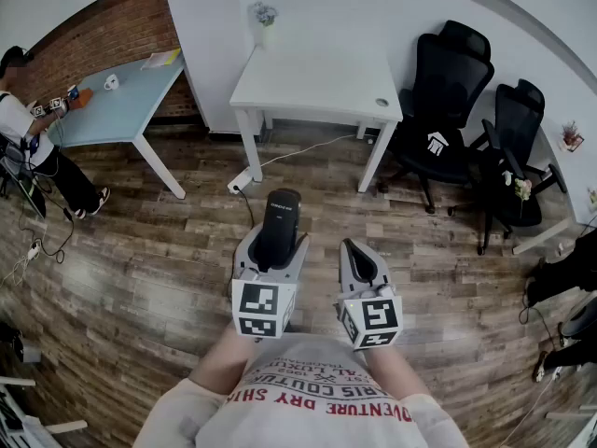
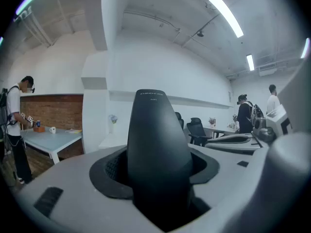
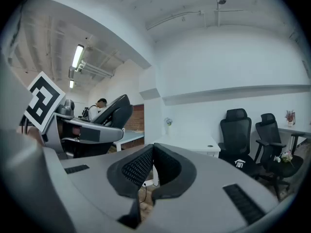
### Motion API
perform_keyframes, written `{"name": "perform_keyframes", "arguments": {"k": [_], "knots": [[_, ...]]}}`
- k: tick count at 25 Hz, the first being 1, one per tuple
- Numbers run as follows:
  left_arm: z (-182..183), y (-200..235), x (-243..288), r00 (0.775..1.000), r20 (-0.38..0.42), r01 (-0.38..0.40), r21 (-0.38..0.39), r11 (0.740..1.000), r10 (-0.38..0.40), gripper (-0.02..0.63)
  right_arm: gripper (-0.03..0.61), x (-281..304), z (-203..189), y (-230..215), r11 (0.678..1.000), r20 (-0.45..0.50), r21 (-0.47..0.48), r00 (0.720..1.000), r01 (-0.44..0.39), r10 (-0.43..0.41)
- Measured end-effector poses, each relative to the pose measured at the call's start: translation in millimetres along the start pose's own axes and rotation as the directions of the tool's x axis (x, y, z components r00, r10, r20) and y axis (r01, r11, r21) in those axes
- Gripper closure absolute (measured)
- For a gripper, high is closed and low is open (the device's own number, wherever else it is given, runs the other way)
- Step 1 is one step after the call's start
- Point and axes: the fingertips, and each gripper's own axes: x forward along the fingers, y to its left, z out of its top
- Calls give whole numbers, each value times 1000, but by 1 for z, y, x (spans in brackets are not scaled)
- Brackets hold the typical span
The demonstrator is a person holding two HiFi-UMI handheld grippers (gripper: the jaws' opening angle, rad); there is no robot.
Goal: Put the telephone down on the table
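The left gripper (image 1: 270, 255) is clamped on the telephone (image 1: 280, 217), long axis pointing to 12 o'clock toward the white bench (image 1: 317, 87) well ahead. The right gripper (image 1: 357, 253) sits closed and empty at its 3 o'clock.

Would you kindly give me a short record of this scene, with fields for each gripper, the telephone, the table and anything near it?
left gripper: shut on the telephone, held above the wooden floor
telephone: black, sticks out forward past the jaws; not yet on the table
right gripper: shut, nothing between its jaws
white table: ahead of the person, a small vase at its far left corner
chairs: two, black, to the right of the table
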Motion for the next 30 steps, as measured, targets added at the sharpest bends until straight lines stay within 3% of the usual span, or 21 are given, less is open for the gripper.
{"name": "perform_keyframes", "arguments": {"k": [5,9,19,23,30], "knots": [[1,1,6,1000,1,-4,-18,1000,4,311,554,4,1,-4,1000,-2,-11,1000,-11,11],[0,-4,9,1000,-6,-6,29,1000,6,311,554,3,-1,-9,1000,1,-11,1000,-14,14],[-7,-5,11,999,-49,20,20,1000,-19,311,554,4,-9,-19,998,6,68,1000,-3,3],[-9,10,22,997,-65,46,36,998,-44,311,554,24,-13,-20,995,9,98,1000,-6,5],[-13,64,75,993,-97,64,-13,998,-65,311,554,88,-15,-35,995,-27,92,999,42,-40]]}}
